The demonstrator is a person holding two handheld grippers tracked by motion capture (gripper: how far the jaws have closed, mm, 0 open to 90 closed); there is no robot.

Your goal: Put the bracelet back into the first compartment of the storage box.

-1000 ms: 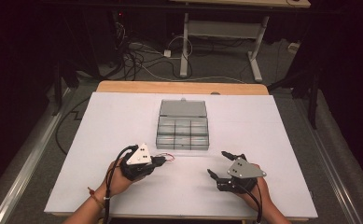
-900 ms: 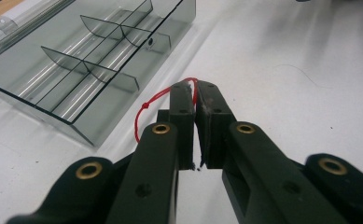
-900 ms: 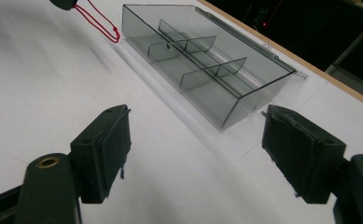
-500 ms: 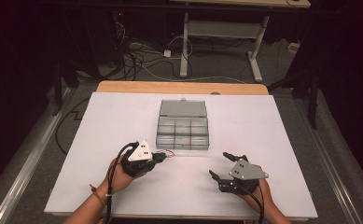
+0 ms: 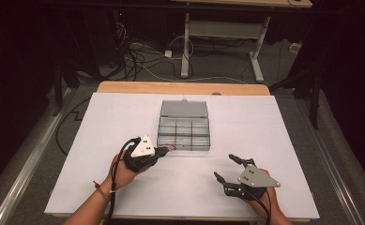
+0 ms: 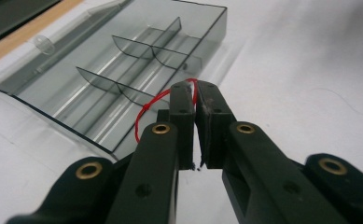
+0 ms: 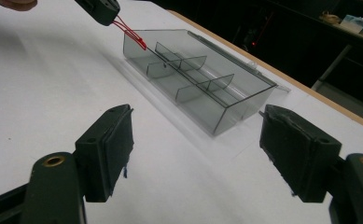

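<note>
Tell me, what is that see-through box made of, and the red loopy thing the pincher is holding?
The box looks like smooth, smoky-grey clear plastic: you can see the white table through its walls and dividers, and its edges shine. The red loop pinched in the left gripper is very thin and bends in a curve, so it is probably wire or string; I cannot tell which.

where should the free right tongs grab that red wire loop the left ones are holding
Judging by its pose, take the red wire loop on the bare stretch sticking out beyond the left tongs, approaching from the open table side, since the clear divided box sits just beyond its tip. The right tongs are already open.
</note>
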